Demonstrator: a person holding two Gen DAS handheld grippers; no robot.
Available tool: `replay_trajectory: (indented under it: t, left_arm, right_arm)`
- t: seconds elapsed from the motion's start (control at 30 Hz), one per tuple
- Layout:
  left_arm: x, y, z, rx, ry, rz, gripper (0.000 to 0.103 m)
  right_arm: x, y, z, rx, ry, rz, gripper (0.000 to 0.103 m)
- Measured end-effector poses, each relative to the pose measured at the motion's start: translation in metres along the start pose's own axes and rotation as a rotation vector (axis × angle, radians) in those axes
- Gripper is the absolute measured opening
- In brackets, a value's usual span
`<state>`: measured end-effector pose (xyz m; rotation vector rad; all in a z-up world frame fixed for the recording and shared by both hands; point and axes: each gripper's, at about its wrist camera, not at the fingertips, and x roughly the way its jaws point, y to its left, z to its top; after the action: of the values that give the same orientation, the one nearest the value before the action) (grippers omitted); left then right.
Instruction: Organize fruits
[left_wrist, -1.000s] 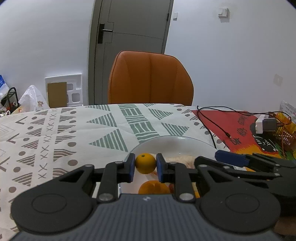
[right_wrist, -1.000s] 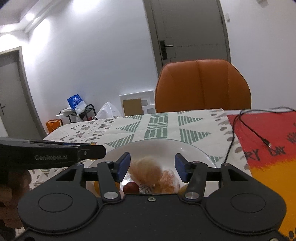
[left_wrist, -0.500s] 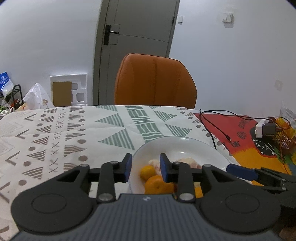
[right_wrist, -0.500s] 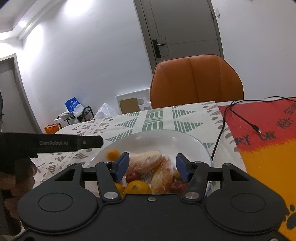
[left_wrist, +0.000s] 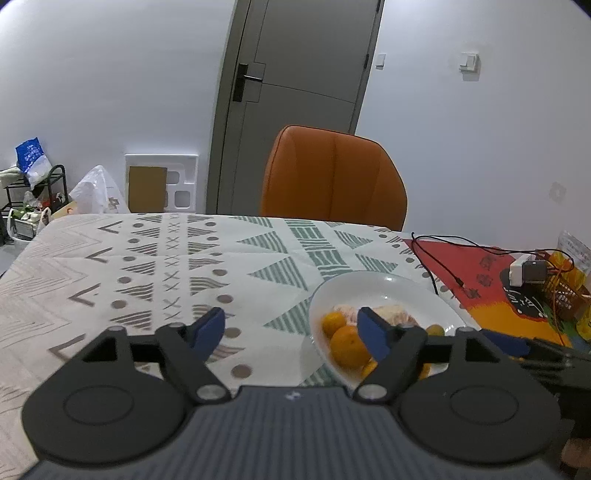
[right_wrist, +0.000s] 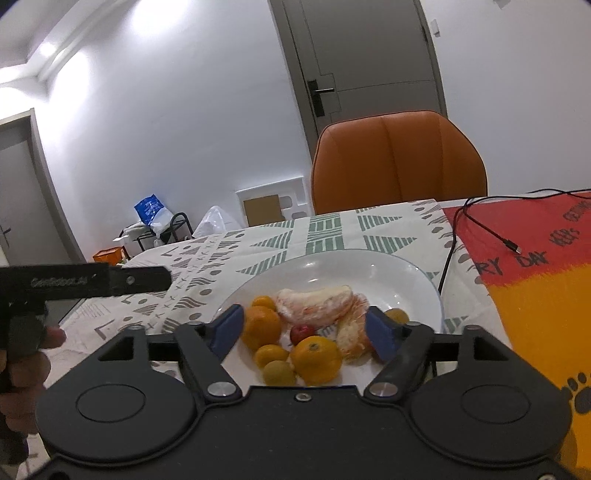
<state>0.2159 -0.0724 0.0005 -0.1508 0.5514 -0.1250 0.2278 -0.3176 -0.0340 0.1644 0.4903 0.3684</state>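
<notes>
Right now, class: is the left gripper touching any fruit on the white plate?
Apart. The left wrist view shows the left gripper just opened, only tablecloth between its fingers, the oranges lying on the plate.

A white plate (right_wrist: 406, 273) holds all the fruit, heaped on its near half. Two peeled pale citrus pieces (right_wrist: 317, 304) lie across the middle of the plate. Left of them sit a large orange (right_wrist: 261, 325) and a small one (right_wrist: 263, 302) behind it. A small red fruit (right_wrist: 302, 333) rests at the centre, another large orange (right_wrist: 316, 360) nearest the rim, with small yellow-green fruits (right_wrist: 279, 372) beside it.
</notes>
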Motion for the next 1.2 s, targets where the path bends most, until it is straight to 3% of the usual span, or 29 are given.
replay_trajectory:
  t: [0.3, 0.6, 1.2]
  left_arm:
    - [-0.039, 0.021, -0.013, -0.017, -0.014, 0.04, 0.092]
    - [-0.07, 0.035, -0.027, -0.01, -0.035, 0.07, 0.103]
    - [-0.119, 0.046, -0.046, 0.015, -0.019, 0.101, 0.103]
  right_arm:
    - [-0.018, 0.018, -0.008, 0.01, 0.002, -0.001, 0.103]
    - [-0.034, 0.038, -0.014, 0.008, -0.011, -0.041, 0.103]
    - [-0.079, 0.085, -0.026, -0.066, -0.021, -0.068, 0.103]
